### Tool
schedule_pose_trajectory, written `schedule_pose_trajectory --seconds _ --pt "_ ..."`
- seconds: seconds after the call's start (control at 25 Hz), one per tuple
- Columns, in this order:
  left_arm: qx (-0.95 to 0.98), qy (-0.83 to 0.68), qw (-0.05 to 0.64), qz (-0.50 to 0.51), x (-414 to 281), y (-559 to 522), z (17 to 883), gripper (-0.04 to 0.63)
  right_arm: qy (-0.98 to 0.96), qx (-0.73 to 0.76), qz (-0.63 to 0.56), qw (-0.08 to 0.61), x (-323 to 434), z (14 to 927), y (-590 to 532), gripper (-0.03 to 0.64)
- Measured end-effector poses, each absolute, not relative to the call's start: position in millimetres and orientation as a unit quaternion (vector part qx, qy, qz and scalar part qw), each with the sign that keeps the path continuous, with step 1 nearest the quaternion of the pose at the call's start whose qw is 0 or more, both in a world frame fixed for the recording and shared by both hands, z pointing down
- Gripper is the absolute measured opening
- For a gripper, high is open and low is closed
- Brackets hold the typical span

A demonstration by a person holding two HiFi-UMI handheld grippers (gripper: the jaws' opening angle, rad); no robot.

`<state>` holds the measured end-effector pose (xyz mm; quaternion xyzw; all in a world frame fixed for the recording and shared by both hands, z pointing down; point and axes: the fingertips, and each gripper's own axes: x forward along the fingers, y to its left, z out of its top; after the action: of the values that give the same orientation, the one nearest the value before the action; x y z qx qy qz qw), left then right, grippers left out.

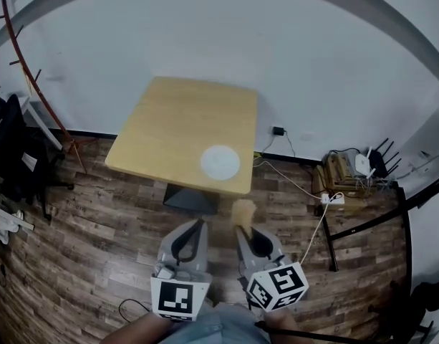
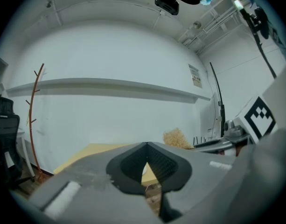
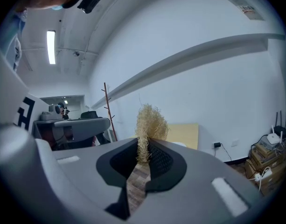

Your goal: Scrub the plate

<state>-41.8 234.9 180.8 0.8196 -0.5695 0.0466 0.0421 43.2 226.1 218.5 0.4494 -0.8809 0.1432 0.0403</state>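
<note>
Left gripper [image 1: 199, 223] jaws together; right gripper [image 1: 241, 228] jaws clamped on scrubber [image 1: 243, 210]; plate [image 1: 220, 161] on table [image 1: 169, 120] ahead; cables [image 1: 296, 185] at right

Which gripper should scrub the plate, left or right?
Probably the right: the right gripper is shut on the scrubber, while the left gripper is shut and empty. Both hang short of the plate.

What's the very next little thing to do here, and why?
Probably carry the right gripper forward toward the white plate on the wooden table. It clamps the straw-coloured scrubber, but both grippers hang over the floor, short of the table, so nothing touches the plate. The left gripper is shut and empty.
</note>
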Motion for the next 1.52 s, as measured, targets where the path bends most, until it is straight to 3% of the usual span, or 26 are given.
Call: schedule_pose_trajectory --seconds 0.52,0.92,1.52 --pt "0.832 -0.548 0.068 0.056 -28 168 202 0.021 -0.865 0.477 0.149 0.048 63 231 167 0.043" --pt "0.812 -0.569 0.094 0.092 -8 69 223 0.021 -0.874 0.447 0.180 0.062 79 254 59 0.043" --pt "0.770 -0.620 0.101 0.110 -32 -16 223 0.021 -0.904 0.369 0.198 0.083 46 261 -33 0.043"
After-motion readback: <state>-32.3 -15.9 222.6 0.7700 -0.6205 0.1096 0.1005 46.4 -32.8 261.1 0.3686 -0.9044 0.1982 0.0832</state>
